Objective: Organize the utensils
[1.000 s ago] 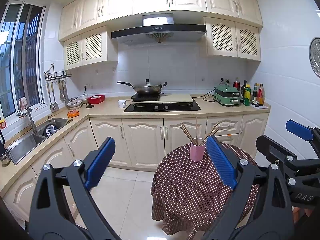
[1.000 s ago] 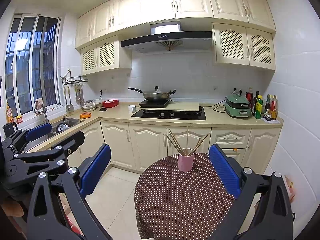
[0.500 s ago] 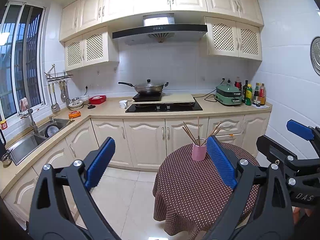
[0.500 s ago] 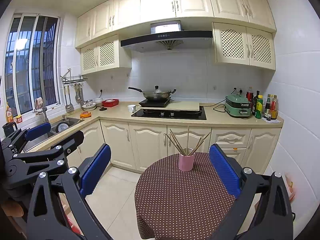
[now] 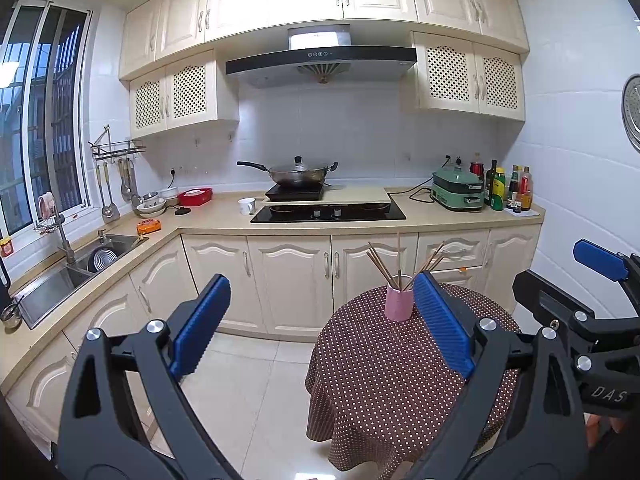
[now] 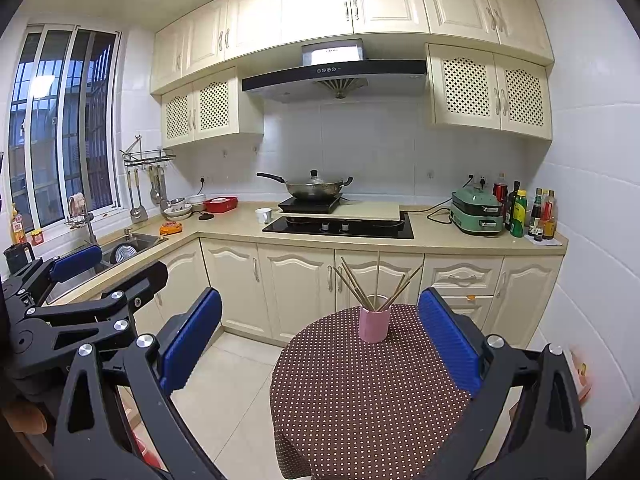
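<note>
The pink cup (image 6: 374,323) stands near the bench's (image 6: 360,400) far edge, chopsticks (image 6: 374,284) fanned out upright inside, handy to reach. Both left tongs (image 5: 320,328) and right tongs (image 6: 320,340) hang back from the bench, spread wide, holding nothing.

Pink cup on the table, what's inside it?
Wooden chopsticks stand in the pink cup, fanning out above its rim. Their lower ends are hidden by the cup's wall, so anything else at the bottom cannot be seen.

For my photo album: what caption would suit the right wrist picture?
Open right gripper faces a pink cup of chopsticks on a dotted round table; left gripper open alongside.
</note>
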Action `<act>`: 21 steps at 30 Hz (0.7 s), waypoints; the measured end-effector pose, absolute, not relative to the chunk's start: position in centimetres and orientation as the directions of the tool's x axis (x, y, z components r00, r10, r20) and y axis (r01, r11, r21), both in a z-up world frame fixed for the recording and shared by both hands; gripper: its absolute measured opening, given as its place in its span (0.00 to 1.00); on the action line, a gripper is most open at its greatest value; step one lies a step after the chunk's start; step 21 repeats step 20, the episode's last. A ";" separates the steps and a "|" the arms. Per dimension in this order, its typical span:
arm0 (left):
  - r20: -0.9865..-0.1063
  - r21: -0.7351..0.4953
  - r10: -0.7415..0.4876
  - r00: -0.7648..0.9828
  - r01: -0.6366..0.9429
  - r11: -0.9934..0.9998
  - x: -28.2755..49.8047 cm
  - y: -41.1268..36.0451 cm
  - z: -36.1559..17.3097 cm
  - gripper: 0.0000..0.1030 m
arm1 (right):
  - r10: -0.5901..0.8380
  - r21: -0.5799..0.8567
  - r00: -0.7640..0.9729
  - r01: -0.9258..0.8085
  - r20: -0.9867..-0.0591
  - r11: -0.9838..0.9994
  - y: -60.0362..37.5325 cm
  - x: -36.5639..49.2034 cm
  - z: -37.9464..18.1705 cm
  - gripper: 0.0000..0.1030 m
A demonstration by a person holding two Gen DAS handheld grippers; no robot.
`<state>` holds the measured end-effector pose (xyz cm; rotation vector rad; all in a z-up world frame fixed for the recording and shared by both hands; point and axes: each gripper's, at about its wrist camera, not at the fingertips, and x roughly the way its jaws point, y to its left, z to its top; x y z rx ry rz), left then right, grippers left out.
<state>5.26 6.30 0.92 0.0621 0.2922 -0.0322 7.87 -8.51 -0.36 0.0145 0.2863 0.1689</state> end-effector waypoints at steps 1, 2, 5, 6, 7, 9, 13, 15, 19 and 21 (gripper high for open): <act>-0.290 0.056 -0.023 0.957 0.041 0.998 5.3 6.4 0.9 0.88 | 0.165 0.036 0.946 -0.162 -0.280 0.986 -8.4 7.9 -0.4 0.92; -0.292 0.056 -0.023 0.956 0.041 0.998 5.3 6.4 0.9 0.88 | 0.164 0.035 0.946 -0.161 -0.280 0.986 -8.2 7.9 -0.4 0.92; -0.297 0.051 -0.029 0.954 0.046 0.998 5.5 6.6 0.7 0.88 | 0.164 0.035 0.945 -0.160 -0.284 0.986 -8.0 8.0 -0.6 0.92; -0.299 0.050 -0.031 0.954 0.049 0.998 5.6 6.6 0.7 0.88 | 0.163 0.036 0.945 -0.159 -0.285 0.987 -7.9 8.1 -0.6 0.92; -0.299 0.049 -0.033 0.954 0.050 0.998 5.6 6.7 0.7 0.88 | 0.162 0.037 0.944 -0.159 -0.286 0.987 -8.0 8.2 -0.7 0.92; -0.301 0.047 -0.037 0.953 0.054 0.997 5.9 6.8 0.6 0.88 | 0.160 0.036 0.945 -0.156 -0.287 0.987 -7.8 8.3 -0.7 0.92; -0.305 0.041 -0.049 0.951 0.065 0.997 6.5 7.1 0.5 0.88 | 0.155 0.033 0.944 -0.152 -0.290 0.988 -7.5 8.9 -0.8 0.92; -0.316 0.028 -0.065 0.946 0.078 0.997 7.1 7.3 0.3 0.88 | 0.154 0.034 0.944 -0.150 -0.293 0.988 -7.5 9.2 -0.9 0.92; -0.350 0.018 -0.090 0.933 0.102 0.995 8.7 7.4 -0.2 0.89 | 0.144 0.034 0.939 -0.140 -0.314 0.990 -7.6 10.2 -1.4 0.92; -0.353 0.017 -0.094 0.931 0.107 0.994 8.9 7.3 -0.4 0.89 | 0.142 0.036 0.938 -0.137 -0.317 0.990 -7.7 10.4 -1.5 0.92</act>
